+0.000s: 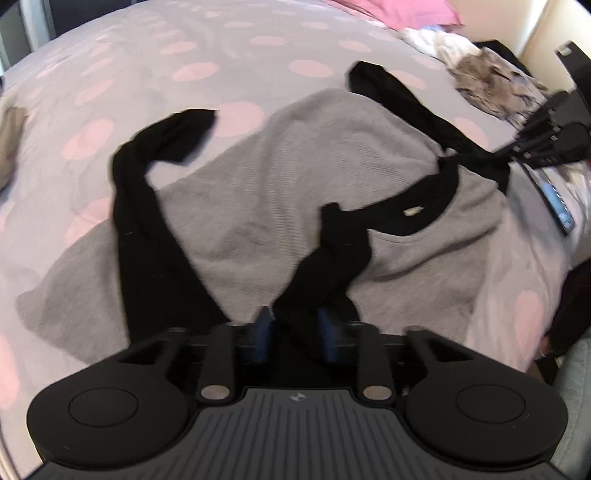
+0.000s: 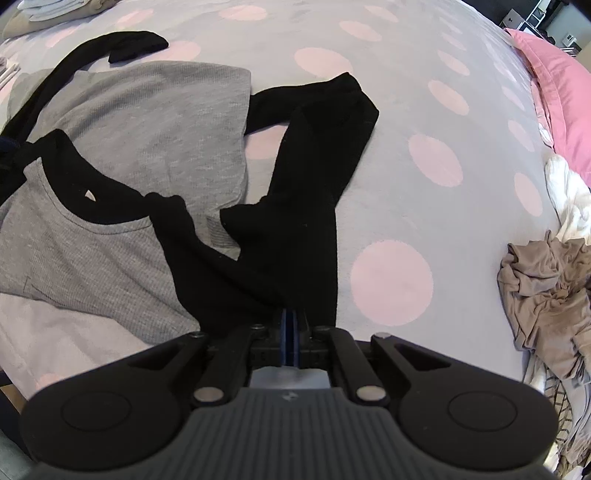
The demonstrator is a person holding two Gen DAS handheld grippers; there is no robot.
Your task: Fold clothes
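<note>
A grey shirt [image 1: 280, 206] with a black collar [image 1: 424, 210] and long black sleeves lies spread on a lilac bed cover [image 1: 147, 55] with pink dots. My left gripper [image 1: 296, 325] is at the near shoulder, and bunched black fabric fills the gap between its blue pads. One sleeve [image 1: 136, 206] trails off to the left. In the right wrist view the shirt [image 2: 147, 122] lies to the left. My right gripper [image 2: 290, 325] is shut on the other black sleeve [image 2: 314, 177], which stretches away ahead. From the left wrist view the right gripper [image 1: 513, 151] shows at the far right, holding that sleeve.
A heap of crumpled brown and white clothes [image 2: 546, 295] lies at the bed's right side, near a pink pillow [image 2: 554, 85]. Folded pieces [image 2: 55, 9] sit at the far left corner. A person's dark sleeve [image 1: 569, 306] shows at the left wrist view's right edge.
</note>
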